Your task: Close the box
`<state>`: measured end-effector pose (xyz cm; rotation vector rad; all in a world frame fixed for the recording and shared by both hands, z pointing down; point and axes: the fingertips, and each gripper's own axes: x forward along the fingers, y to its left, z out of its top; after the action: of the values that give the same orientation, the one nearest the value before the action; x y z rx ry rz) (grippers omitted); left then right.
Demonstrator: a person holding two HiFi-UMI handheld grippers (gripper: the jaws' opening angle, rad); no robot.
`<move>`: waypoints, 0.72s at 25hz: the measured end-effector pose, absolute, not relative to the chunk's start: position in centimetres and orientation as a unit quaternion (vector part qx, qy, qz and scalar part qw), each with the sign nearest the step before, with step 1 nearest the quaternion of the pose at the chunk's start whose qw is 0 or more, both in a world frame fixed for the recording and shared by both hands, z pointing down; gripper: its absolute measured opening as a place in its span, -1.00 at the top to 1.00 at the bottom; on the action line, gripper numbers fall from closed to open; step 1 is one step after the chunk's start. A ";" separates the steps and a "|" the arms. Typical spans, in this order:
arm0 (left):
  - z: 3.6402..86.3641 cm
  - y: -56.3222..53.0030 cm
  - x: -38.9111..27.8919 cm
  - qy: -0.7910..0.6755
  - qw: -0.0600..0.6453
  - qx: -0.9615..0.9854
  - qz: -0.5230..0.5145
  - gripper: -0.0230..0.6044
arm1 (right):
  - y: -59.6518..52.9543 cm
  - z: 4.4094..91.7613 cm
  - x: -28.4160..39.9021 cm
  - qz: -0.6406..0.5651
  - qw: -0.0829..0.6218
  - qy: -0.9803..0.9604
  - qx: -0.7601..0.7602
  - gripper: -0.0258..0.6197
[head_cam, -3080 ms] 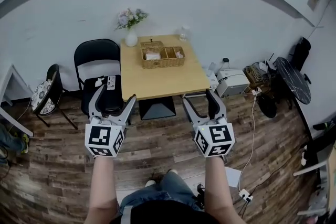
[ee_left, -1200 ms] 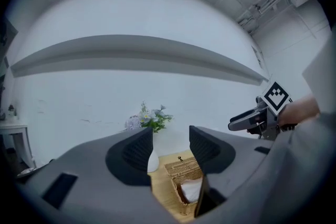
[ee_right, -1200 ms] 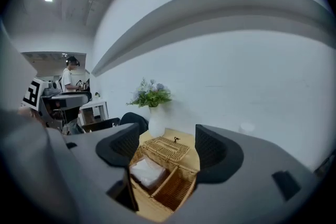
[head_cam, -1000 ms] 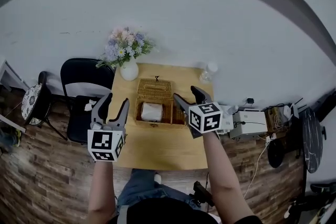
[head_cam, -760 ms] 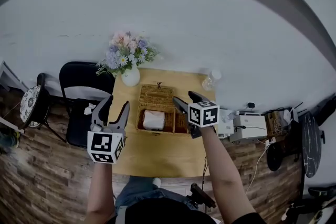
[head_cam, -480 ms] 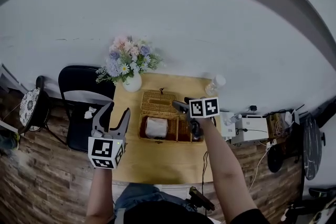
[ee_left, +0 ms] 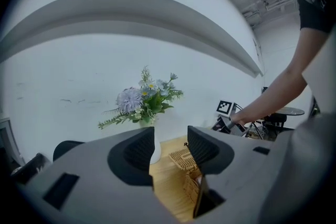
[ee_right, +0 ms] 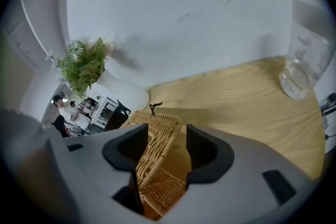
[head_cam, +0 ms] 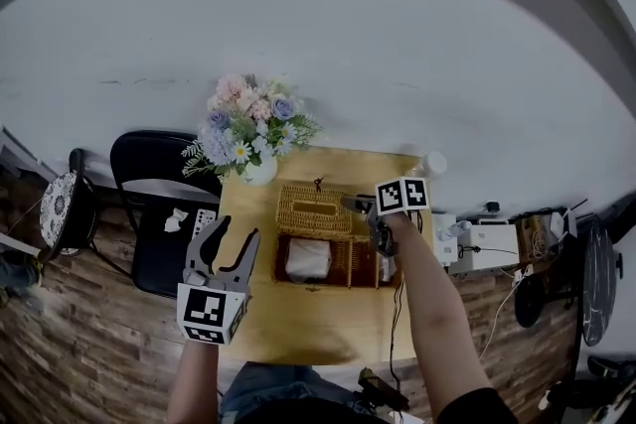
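Note:
A wicker box (head_cam: 333,263) stands on the wooden table (head_cam: 298,323) with its woven lid (head_cam: 313,211) swung up at the back. Something white (head_cam: 307,258) lies in its left compartment. My right gripper (head_cam: 366,221) reaches over the box's right end. In the right gripper view the lid's edge (ee_right: 157,136) runs between the jaws of the right gripper (ee_right: 167,147). The jaws are closing, with a gap still on the right side. My left gripper (head_cam: 237,231) hovers over the table's left side, open and empty. In the left gripper view the left gripper (ee_left: 170,147) points toward the box (ee_left: 190,176).
A white vase of flowers (head_cam: 260,169) stands at the table's back left corner, close to the lid. A clear glass vessel (ee_right: 303,68) sits at the back right corner (head_cam: 433,164). A black chair (head_cam: 164,204) stands left of the table. The white wall is directly behind.
My right gripper has swung in over the box to the lid's right edge and its jaws have narrowed around it. The left gripper has stayed at the left.

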<state>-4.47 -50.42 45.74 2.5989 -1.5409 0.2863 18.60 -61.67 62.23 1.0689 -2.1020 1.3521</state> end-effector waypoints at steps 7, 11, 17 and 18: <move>47.1 -51.0 -4.8 -0.511 0.063 0.852 0.096 0.35 | -62.6 64.3 17.8 0.544 0.202 -0.745 0.328 0.19; 47.8 -50.5 -4.9 -0.515 0.062 0.849 0.102 0.36 | -62.7 64.2 17.4 0.545 0.202 -0.753 0.308 0.33; 47.5 -49.4 -5.1 -0.524 0.056 0.845 0.097 0.39 | -62.8 62.9 17.8 0.485 0.220 -0.778 0.333 0.45; 47.4 -49.1 -5.1 -0.523 0.058 0.845 0.097 0.39 | -62.8 62.6 17.8 0.475 0.220 -0.782 0.338 0.45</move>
<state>-5.06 -49.13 47.43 2.5600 -1.5859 0.2954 17.83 -62.80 62.58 0.9353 -2.1636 1.3123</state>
